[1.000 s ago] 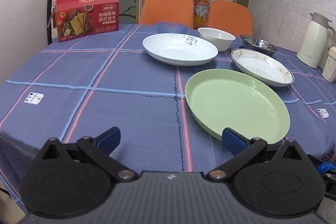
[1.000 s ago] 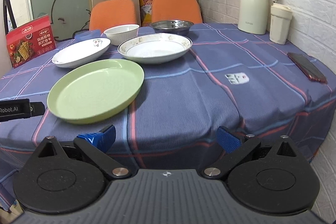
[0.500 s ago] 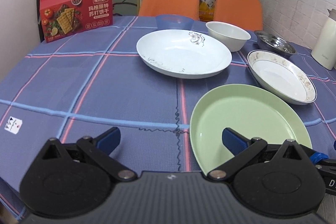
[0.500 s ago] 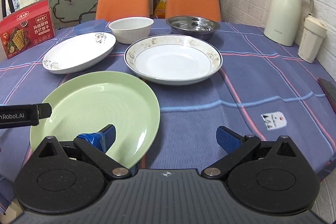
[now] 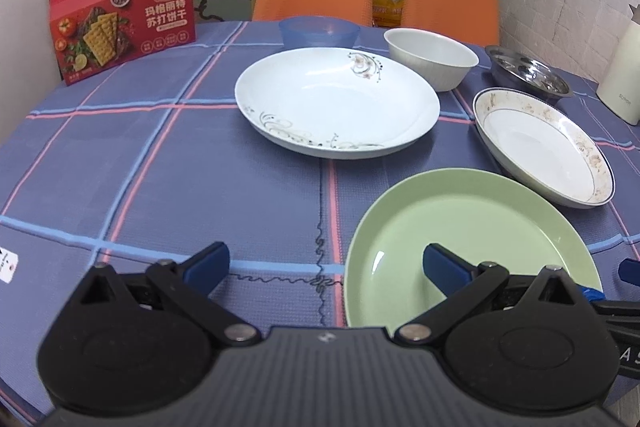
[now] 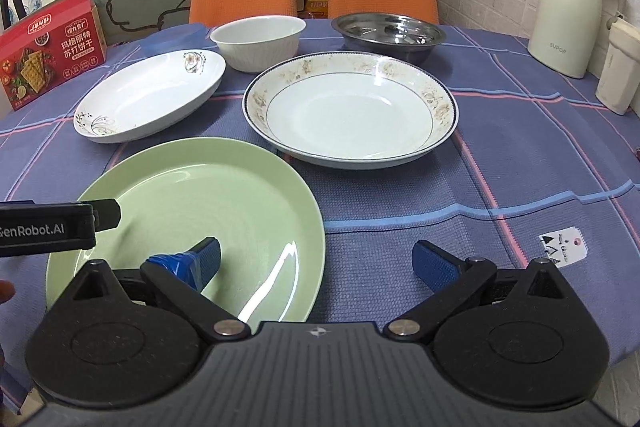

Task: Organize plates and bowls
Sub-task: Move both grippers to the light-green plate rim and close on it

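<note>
Both pairs of jaws stood wide open with nothing held. The left gripper (image 5: 325, 265) hung over the near edge of the table (image 5: 160, 187), its right finger above the green plate (image 5: 472, 239) and its left finger over bare cloth, so the plate's left rim lay between the two. The right gripper (image 6: 316, 261) mirrored that: its left finger sat above the green plate (image 6: 192, 203), its right finger over the cloth, and the plate's right rim fell in the gap. Whether either finger touched the plate I could not tell.

Beyond the green plate lay a white plate with a floral sprig (image 5: 336, 103) and, to its right, a gold-rimmed plate (image 6: 350, 109). Behind them stood a white bowl (image 6: 258, 43) and a steel bowl (image 6: 388, 35).

From the left gripper's camera a blue bowl (image 5: 319, 31) showed clearly behind the sprig plate; the right camera caught only a sliver of it. The left view also showed the red cracker box (image 5: 124, 31) face-on and a blue fingertip of the other gripper at the far right edge. The right camera alone showed the whole cream thermos (image 6: 572, 11), a pale cup (image 6: 618, 67) beside it, and the left gripper's black side reaching over the green plate.
</note>
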Demonstrator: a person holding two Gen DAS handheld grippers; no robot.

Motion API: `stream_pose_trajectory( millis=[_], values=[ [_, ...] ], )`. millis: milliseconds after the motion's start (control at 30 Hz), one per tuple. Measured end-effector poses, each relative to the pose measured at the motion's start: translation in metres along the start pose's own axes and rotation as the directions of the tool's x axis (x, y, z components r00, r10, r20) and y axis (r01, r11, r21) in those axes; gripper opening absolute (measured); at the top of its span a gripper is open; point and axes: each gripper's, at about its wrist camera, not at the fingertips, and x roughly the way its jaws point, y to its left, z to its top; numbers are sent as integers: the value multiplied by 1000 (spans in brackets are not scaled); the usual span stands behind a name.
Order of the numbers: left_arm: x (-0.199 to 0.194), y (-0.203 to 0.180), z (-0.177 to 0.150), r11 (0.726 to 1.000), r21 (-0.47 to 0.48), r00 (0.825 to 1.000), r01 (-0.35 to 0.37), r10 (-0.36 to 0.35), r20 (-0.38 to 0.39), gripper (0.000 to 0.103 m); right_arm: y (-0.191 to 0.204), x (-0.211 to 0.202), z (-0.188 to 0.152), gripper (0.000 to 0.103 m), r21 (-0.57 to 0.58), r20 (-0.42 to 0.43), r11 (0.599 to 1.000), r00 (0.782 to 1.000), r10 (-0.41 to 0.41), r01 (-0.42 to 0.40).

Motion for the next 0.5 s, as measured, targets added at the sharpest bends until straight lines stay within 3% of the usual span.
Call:
stream_pose_trajectory(
  millis=[233,400,500],
  values=[
    [10,-4,-1,999,24,999,38,-38,-19,103,0,5,-1,91,-4,1,999,999,48,-48],
    [9,-6,-1,993,84,997,78,-75,-37,102,-5,-1,-15,91,-59,82,993,991,102,-98],
    [6,-5,-4,987,110,993,116,-111,-49,102,0,-2,-11,91,-78,53,990,991,125,-121]
  ],
)
